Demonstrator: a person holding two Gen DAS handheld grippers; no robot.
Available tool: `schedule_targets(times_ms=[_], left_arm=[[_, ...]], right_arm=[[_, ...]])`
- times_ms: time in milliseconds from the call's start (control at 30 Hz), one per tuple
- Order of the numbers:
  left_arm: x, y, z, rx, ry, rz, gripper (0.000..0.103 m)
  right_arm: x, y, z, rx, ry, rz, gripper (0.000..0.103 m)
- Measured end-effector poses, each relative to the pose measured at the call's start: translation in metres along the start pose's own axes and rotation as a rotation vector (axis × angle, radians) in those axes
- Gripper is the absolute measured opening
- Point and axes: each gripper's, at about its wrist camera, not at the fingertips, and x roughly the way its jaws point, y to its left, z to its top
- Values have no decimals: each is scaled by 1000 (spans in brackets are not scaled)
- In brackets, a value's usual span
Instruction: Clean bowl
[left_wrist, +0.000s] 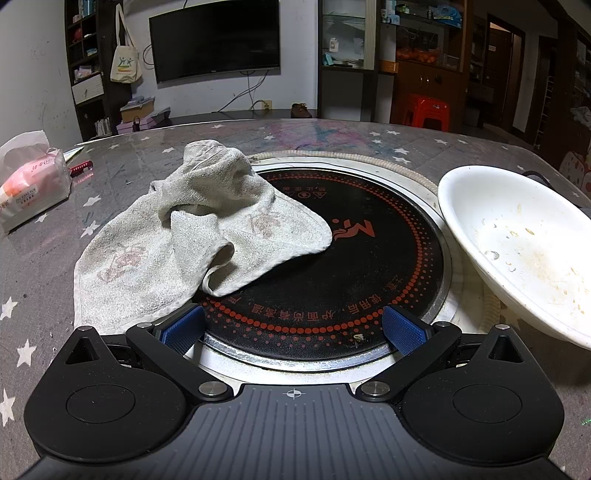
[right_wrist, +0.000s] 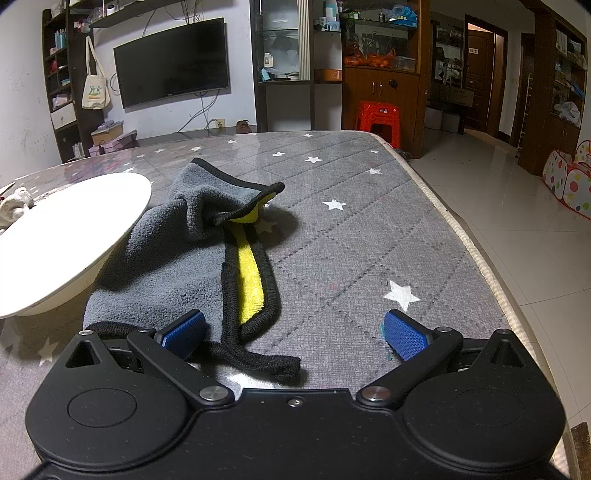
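Left wrist: bowl (left_wrist: 517, 243) right of gripper (left_wrist: 293, 328).

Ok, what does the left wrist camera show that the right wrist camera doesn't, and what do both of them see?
Only the left wrist view shows the round induction cooktop set into the table, the inside of the bowl with its food residue, and a tissue pack. It also sees the open left gripper.

Only the right wrist view shows the grey and yellow cloth lying against the bowl's outer wall, the table's edge, and the open right gripper.

Both show the white bowl, the beige towel, which the right view barely catches, the star-patterned table cover and the wall television.
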Motion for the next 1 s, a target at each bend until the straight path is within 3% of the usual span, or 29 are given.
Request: schedule_targets(times_ms=[1000], left_arm=[[0,0,0,0,0,0,103]], right_arm=[[-1,4,0,-2,0,-1,103]])
